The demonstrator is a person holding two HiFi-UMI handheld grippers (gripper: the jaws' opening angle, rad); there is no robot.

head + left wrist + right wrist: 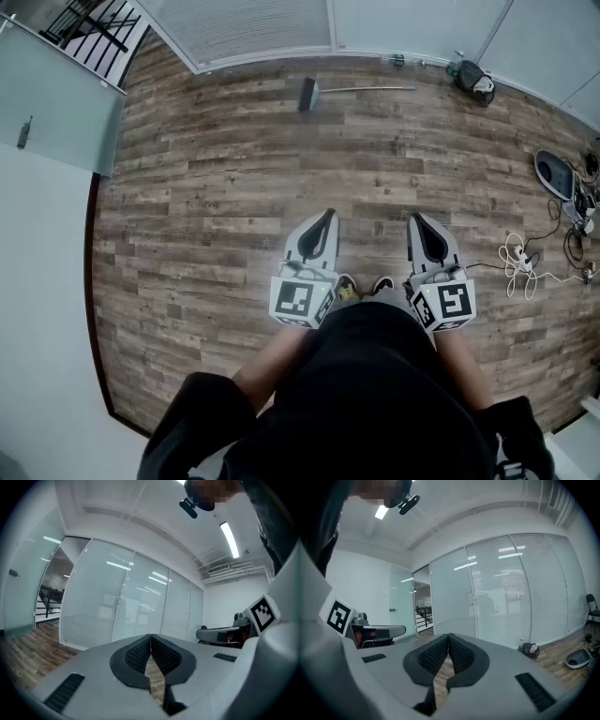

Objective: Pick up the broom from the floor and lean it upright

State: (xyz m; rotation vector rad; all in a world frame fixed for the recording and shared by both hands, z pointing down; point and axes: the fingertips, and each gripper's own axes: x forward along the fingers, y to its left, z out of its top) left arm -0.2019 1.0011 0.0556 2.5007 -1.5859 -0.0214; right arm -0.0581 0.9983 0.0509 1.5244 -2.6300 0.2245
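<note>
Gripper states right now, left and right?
Left gripper: closed, holding nothing.
Right gripper: closed, holding nothing.

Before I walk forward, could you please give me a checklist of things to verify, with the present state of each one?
1. Broom located, lying flat on the wooden floor near the glass wall: ok.
2. Broom within reach: not ok, it lies well ahead of both grippers.
3. Left gripper empty: ok. Open for a grasp: not ok, jaws shut.
4. Right gripper empty: ok. Open for a grasp: not ok, jaws shut.
5. Floor between you and the broom free of obstacles: ok.
6. White cables away from the path: ok, they lie off to the right.
</note>
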